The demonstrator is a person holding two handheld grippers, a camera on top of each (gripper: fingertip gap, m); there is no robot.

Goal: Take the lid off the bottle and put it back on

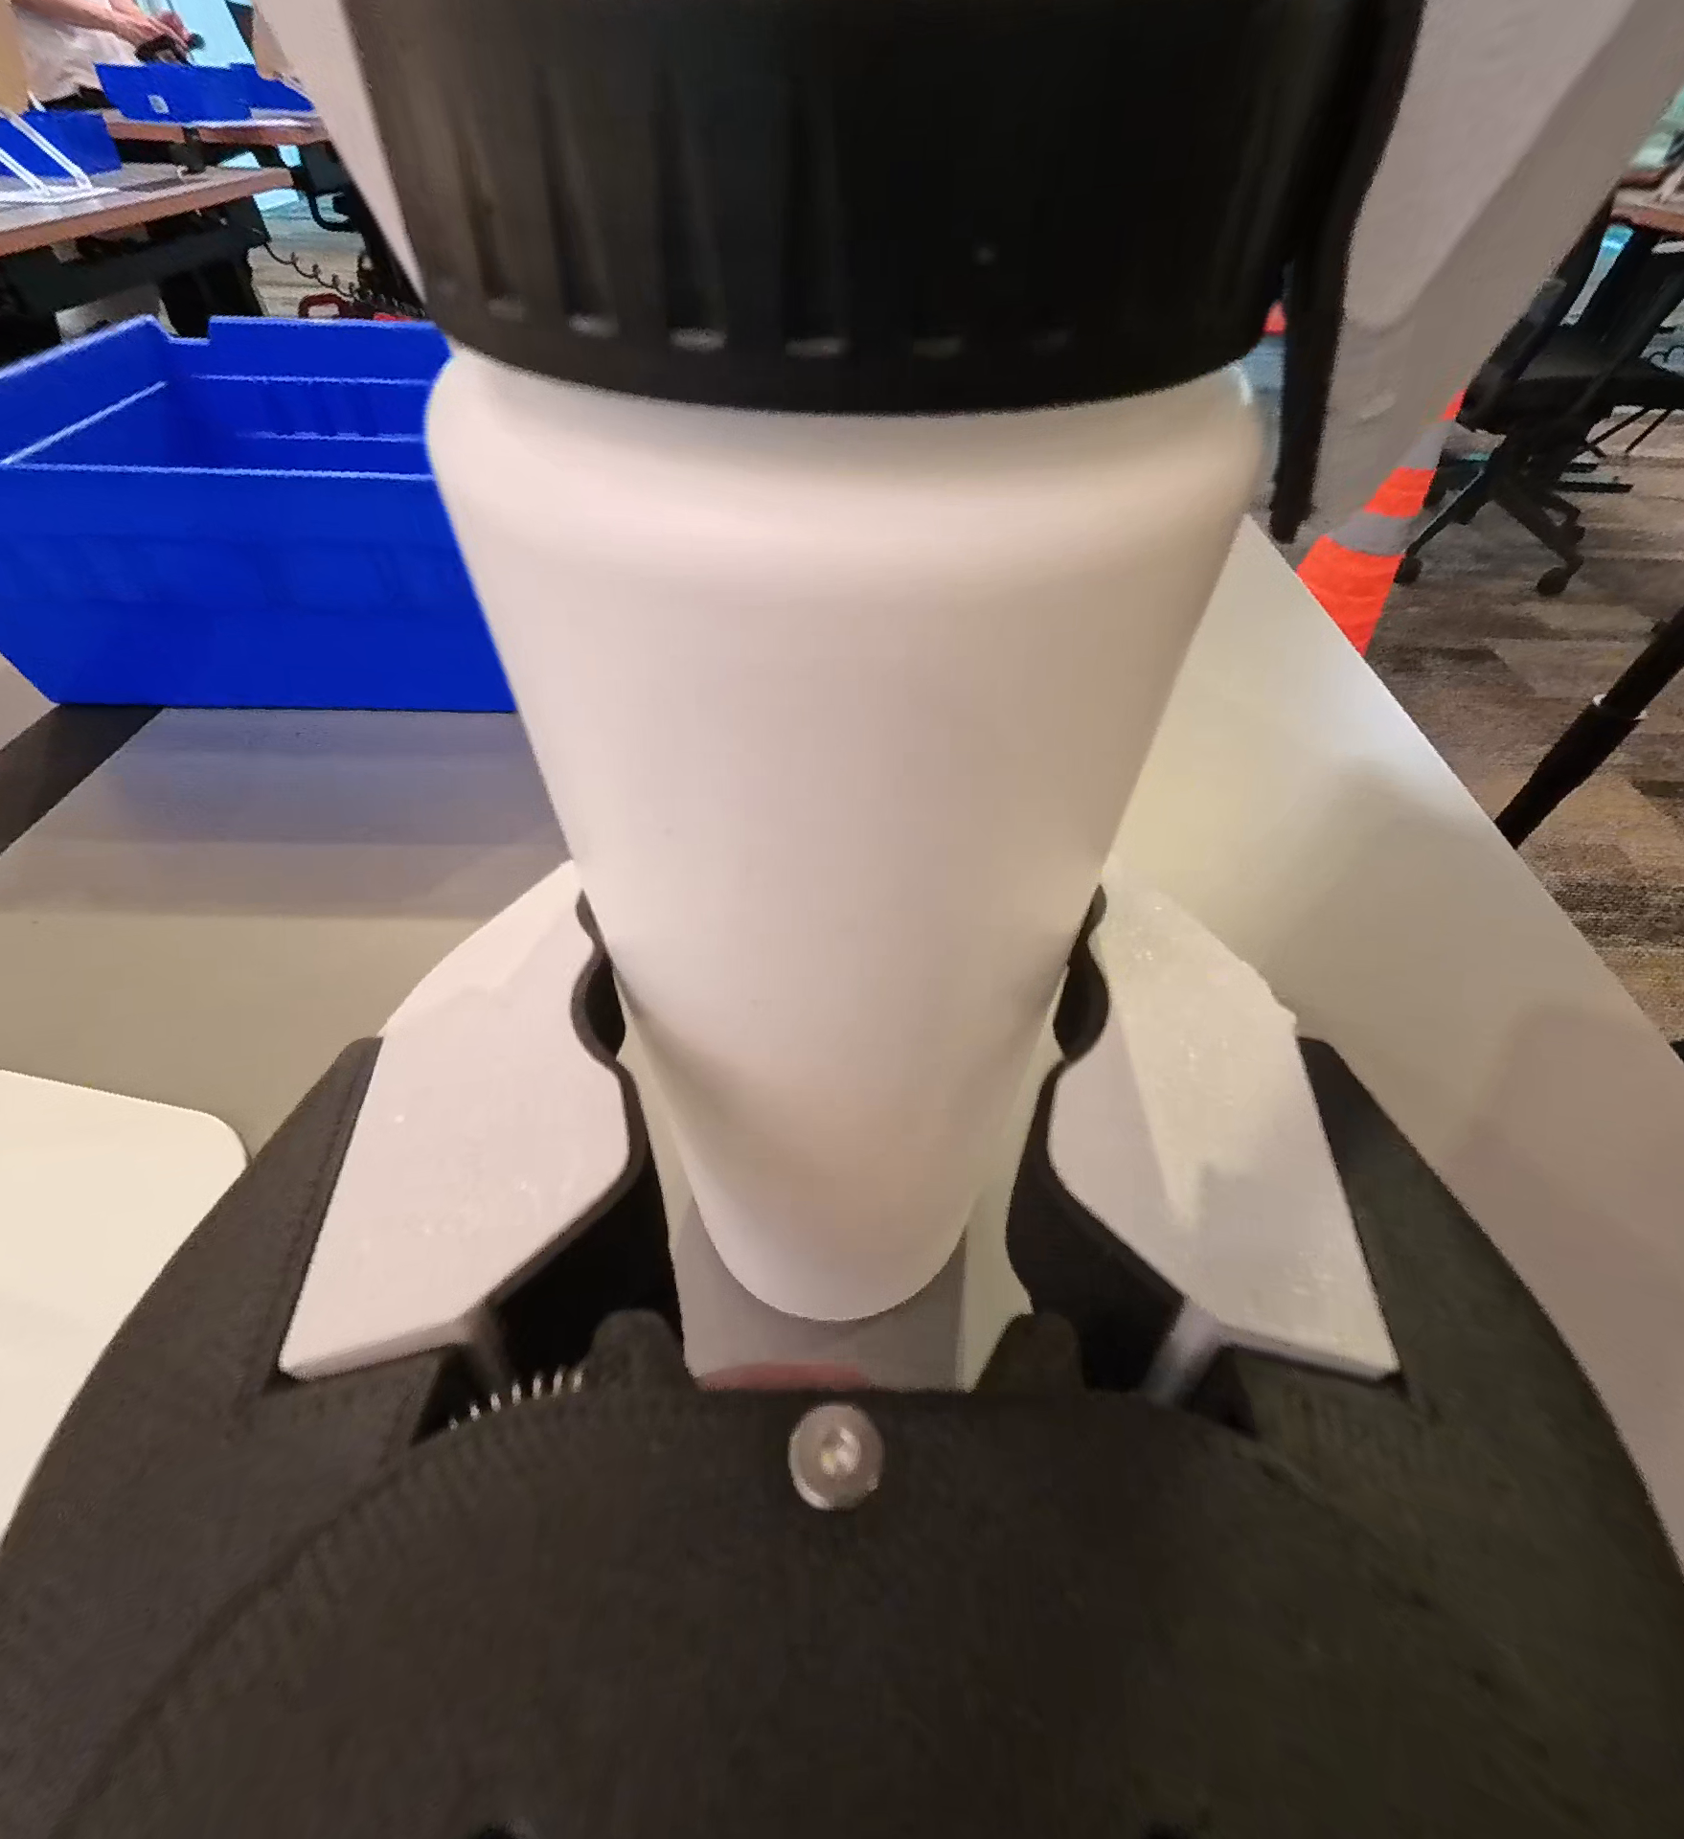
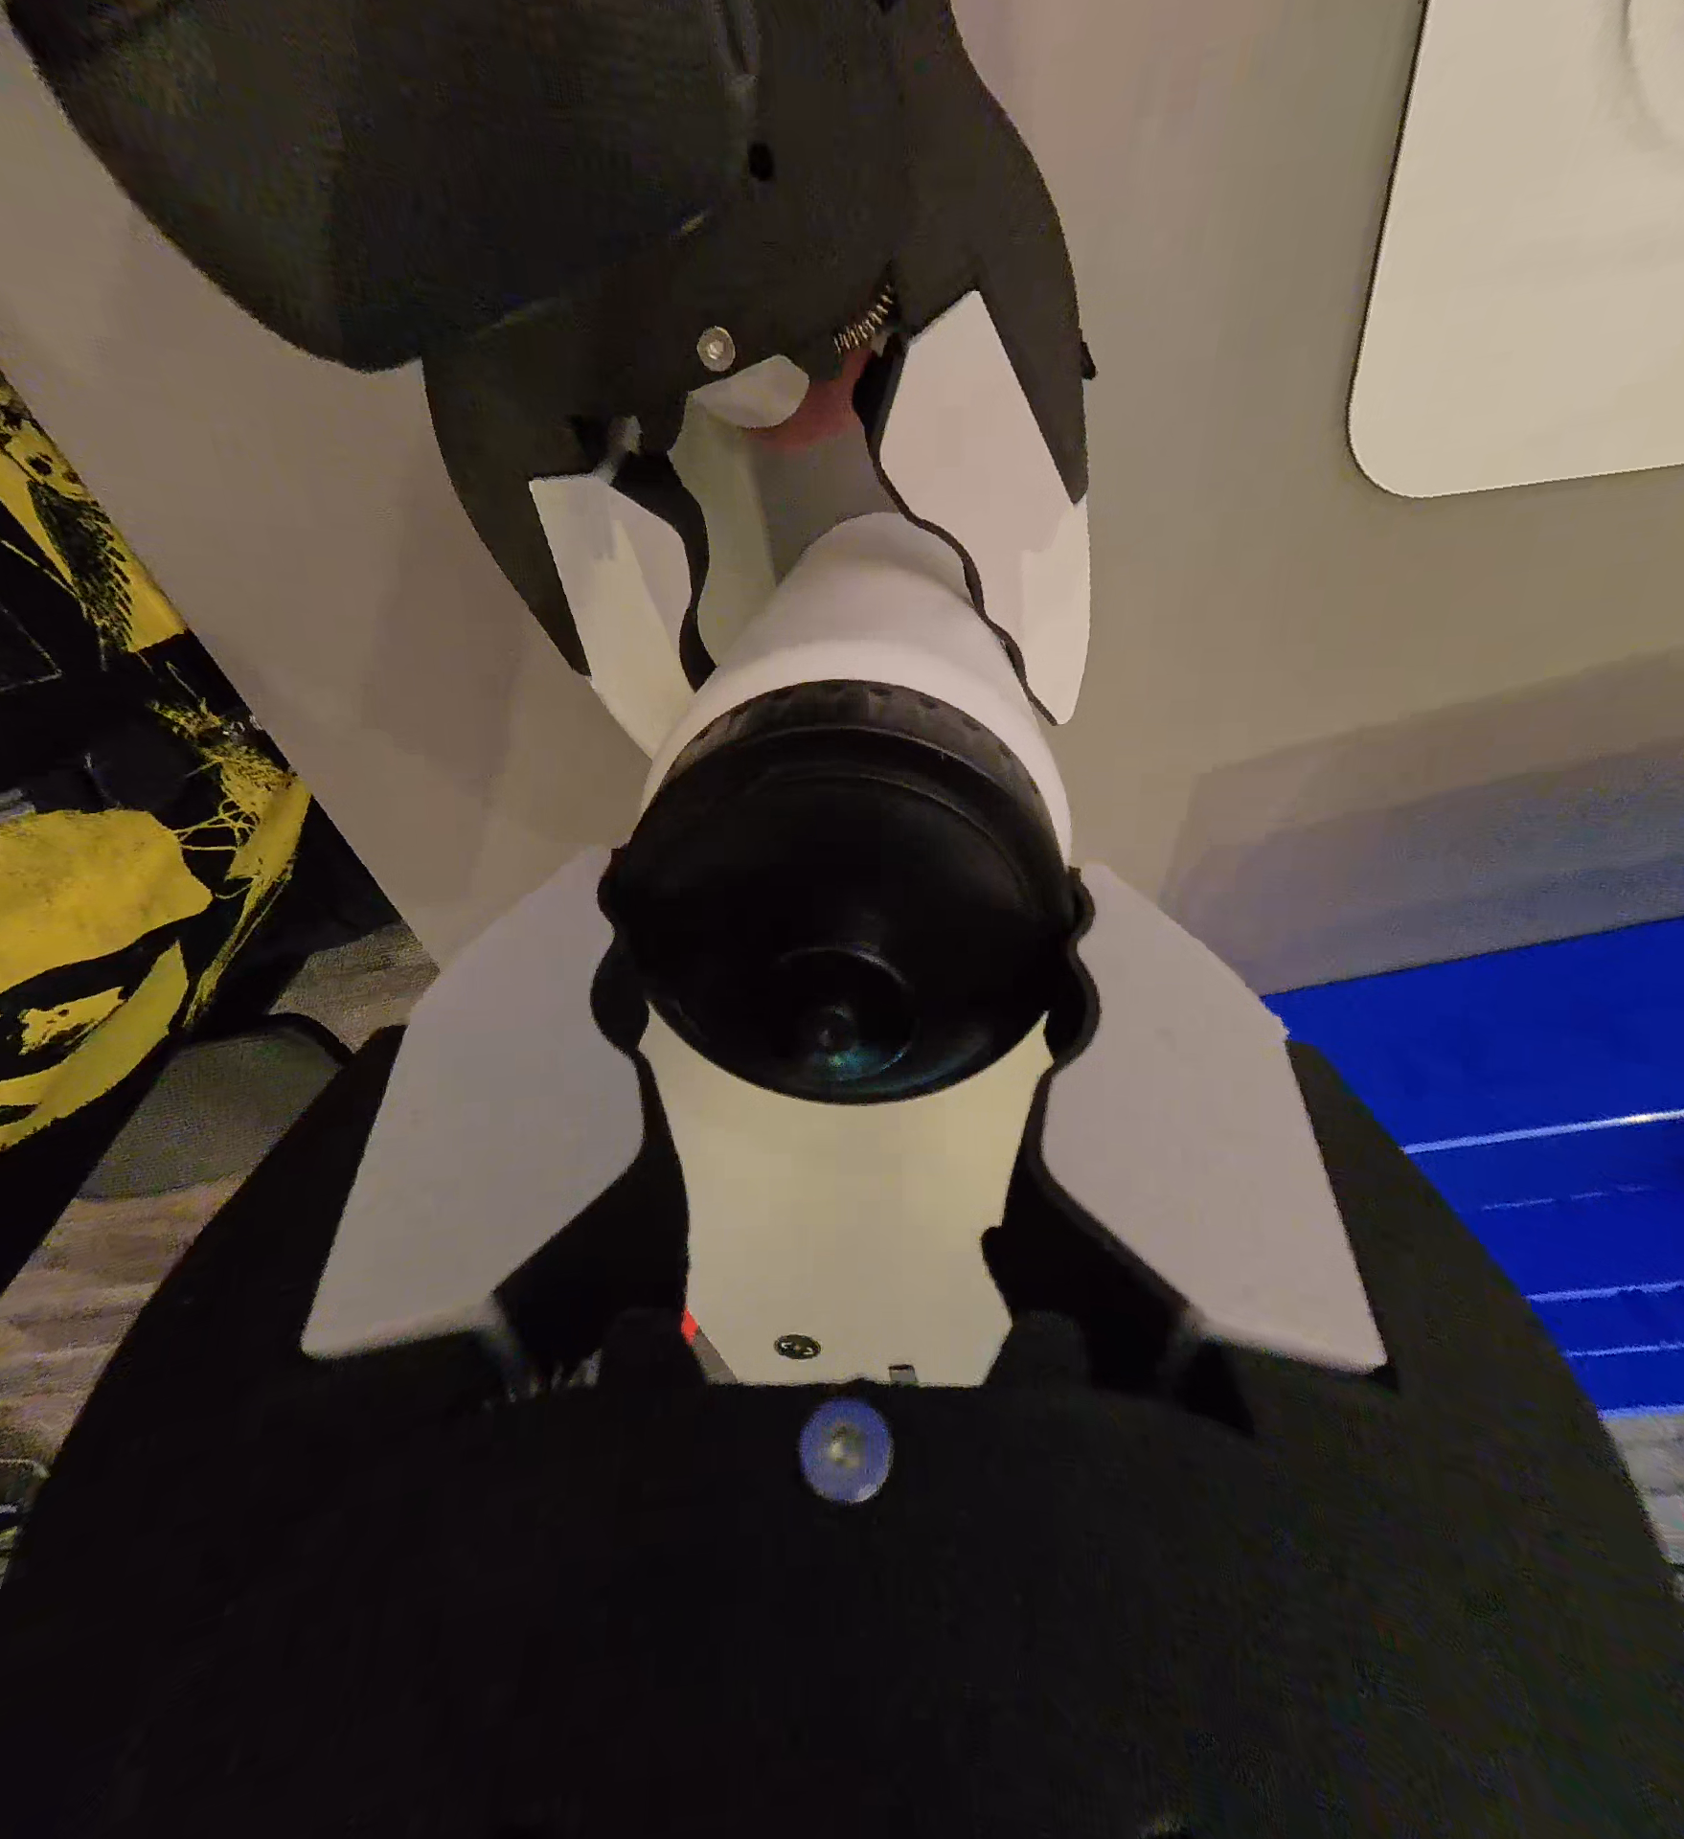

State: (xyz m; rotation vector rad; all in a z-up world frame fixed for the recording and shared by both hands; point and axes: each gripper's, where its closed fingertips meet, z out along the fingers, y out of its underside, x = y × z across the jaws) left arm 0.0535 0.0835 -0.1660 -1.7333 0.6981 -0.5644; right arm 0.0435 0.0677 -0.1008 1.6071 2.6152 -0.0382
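Observation:
A white bottle [image 1: 818, 746] with a black ribbed lid [image 1: 838, 199] is held above the table. My left gripper [image 1: 843, 916] is shut on the lower body of the bottle. The lid sits on the bottle's neck. In the right wrist view I look down onto the lid's top [image 2: 838, 896]. My right gripper [image 2: 843, 896] is shut on the lid, one pad on each side. Its white fingers [image 1: 1475, 199] flank the lid in the left wrist view. The left gripper [image 2: 868, 637] shows beyond, holding the bottle [image 2: 868, 607].
A blue bin [image 1: 201, 557] stands on the grey-white table [image 1: 221, 876] at the left and also shows in the right wrist view [image 2: 1565, 1144]. A white mat [image 1: 42, 1244] lies near left. The table's edge runs on the right, with an orange cone [image 1: 1385, 537] and chairs beyond. Yellow-black cloth [image 2: 52, 796] is nearby.

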